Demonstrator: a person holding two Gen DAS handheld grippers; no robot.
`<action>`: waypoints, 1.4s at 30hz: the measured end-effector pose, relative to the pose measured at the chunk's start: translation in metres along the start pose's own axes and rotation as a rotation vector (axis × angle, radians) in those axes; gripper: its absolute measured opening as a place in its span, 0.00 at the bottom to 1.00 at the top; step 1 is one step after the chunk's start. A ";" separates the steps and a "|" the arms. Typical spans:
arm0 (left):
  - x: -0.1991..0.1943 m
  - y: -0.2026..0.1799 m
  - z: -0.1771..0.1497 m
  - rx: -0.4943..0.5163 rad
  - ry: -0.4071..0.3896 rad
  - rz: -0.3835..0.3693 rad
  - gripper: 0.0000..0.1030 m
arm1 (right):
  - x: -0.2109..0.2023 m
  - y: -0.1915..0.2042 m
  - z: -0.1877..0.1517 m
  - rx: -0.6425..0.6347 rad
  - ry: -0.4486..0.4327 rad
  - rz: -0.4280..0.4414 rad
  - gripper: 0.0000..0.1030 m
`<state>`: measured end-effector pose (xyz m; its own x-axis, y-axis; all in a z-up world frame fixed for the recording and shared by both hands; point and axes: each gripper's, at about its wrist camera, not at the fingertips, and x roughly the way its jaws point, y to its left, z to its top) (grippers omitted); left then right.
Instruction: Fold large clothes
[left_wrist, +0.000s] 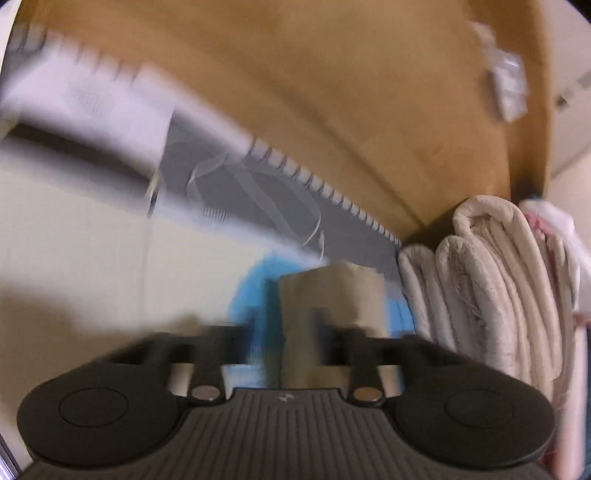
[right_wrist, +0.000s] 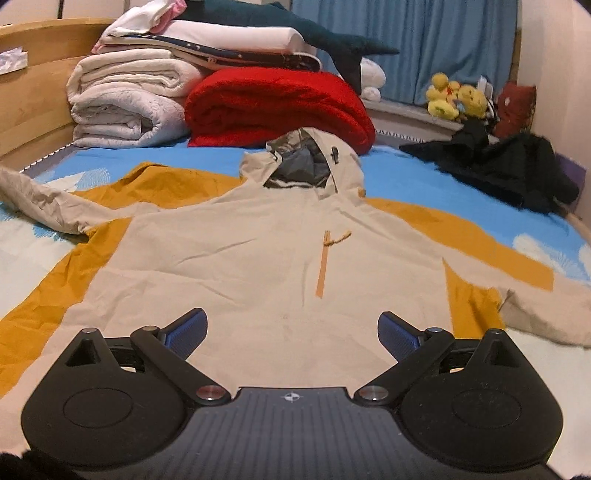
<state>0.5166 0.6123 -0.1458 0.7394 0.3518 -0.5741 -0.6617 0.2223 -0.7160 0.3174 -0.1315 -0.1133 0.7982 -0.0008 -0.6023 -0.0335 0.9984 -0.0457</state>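
A beige and mustard hooded jacket (right_wrist: 258, 251) lies spread face up on the blue and white bed sheet (right_wrist: 424, 184), hood towards the far end. My right gripper (right_wrist: 291, 321) hovers open over the jacket's lower front, its blue pads (right_wrist: 188, 328) wide apart with nothing between them. The left wrist view is blurred by motion. There the beige sleeve end (left_wrist: 332, 291) stands up between the jaws of my left gripper (left_wrist: 306, 325), which look closed against it. In the right wrist view that left sleeve (right_wrist: 33, 206) rises at the frame's left edge.
Folded white quilts (right_wrist: 122, 99) (left_wrist: 480, 280) and a red blanket (right_wrist: 277, 103) are stacked at the bed's far end against the wooden headboard (left_wrist: 332, 92). A heap of black clothes (right_wrist: 498, 166) lies at the far right, with plush toys (right_wrist: 454, 99) by the blue curtain.
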 end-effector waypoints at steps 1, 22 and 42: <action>0.004 0.013 -0.003 -0.066 0.064 -0.046 0.68 | 0.001 0.000 -0.001 -0.003 0.006 0.000 0.95; 0.018 0.009 -0.077 0.054 0.196 0.253 0.04 | -0.007 -0.005 -0.011 0.000 -0.011 -0.006 0.95; -0.165 -0.256 -0.248 0.601 0.132 -0.510 0.01 | -0.016 -0.053 -0.029 0.122 -0.049 -0.024 0.96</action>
<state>0.5943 0.2719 0.0336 0.9527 -0.0279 -0.3027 -0.1636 0.7921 -0.5880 0.2888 -0.1859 -0.1247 0.8265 -0.0246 -0.5623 0.0567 0.9976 0.0397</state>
